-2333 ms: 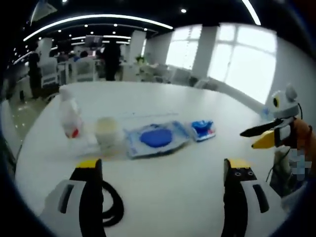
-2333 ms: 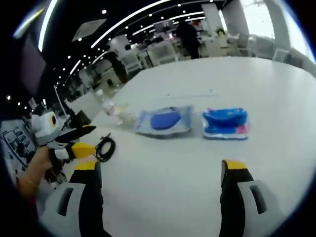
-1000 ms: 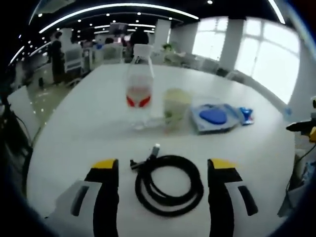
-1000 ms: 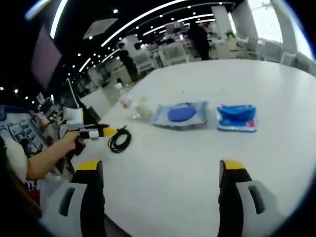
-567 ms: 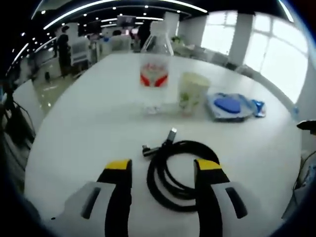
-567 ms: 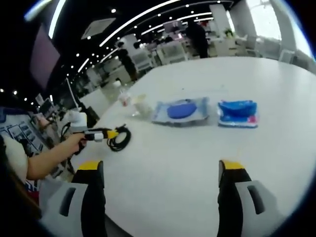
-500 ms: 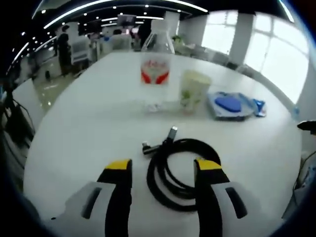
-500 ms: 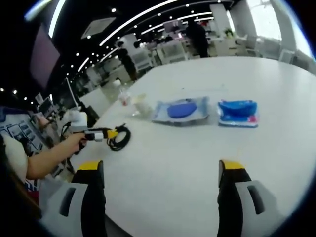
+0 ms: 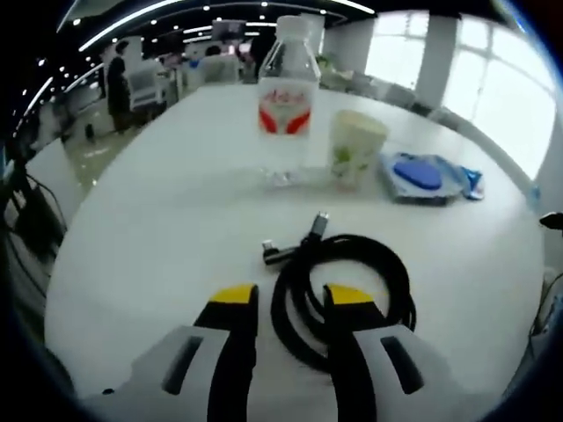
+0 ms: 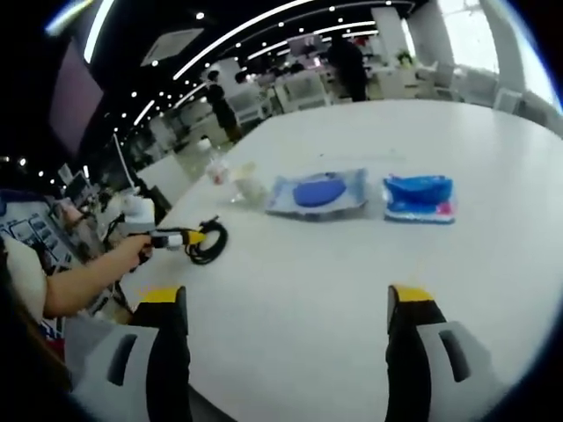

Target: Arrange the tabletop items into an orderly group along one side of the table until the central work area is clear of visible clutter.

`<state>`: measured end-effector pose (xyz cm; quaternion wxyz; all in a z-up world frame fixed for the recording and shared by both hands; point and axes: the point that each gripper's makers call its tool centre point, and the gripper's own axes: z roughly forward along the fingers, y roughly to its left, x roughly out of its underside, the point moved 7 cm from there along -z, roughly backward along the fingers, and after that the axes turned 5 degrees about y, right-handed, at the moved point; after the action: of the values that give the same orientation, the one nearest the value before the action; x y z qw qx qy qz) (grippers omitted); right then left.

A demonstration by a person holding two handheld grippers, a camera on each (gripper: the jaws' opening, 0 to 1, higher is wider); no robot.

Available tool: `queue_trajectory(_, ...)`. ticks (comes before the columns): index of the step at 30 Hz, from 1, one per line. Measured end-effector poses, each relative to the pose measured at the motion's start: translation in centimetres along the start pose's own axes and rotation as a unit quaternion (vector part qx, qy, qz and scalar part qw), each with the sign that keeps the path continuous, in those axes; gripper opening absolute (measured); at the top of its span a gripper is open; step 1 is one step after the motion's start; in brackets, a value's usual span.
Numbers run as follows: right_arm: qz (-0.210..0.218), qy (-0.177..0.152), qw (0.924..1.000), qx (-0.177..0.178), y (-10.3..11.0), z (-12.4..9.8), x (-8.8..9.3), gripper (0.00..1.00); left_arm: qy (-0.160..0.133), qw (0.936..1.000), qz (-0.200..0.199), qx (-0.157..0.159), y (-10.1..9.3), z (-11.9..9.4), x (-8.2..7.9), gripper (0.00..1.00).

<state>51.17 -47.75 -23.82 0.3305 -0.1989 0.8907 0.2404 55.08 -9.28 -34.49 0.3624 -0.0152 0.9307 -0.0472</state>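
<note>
black coiled cable (image 9: 339,290) lies on the white table (image 9: 158,220); the left gripper (image 9: 286,299) has its jaws narrowed around one side of the coil (contact unclear). step in hand: grasping it. next: pinch, then carry it toward the bottle (image 9: 287,97). right gripper (image 10: 283,308) hovers wide open, empty.

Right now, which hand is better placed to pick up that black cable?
Left. The left gripper already has its jaws closing around the cable, while the right gripper hangs open over bare table, far away.
</note>
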Motion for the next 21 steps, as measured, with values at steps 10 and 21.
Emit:
queue_trajectory(10, -0.005, 0.005, 0.9999, 0.011, -0.1, -0.2, -0.1, 0.9, 0.002, 0.9996, -0.005, -0.027, -0.4, -0.2, -0.1, 0.08)
queue_trajectory(21, -0.002, 0.002, 0.9999, 0.01, -0.2, -0.3, -0.3, 0.88, -0.007, 0.9997, -0.015, -0.019, -0.9, -1.4, -0.5, 0.06)
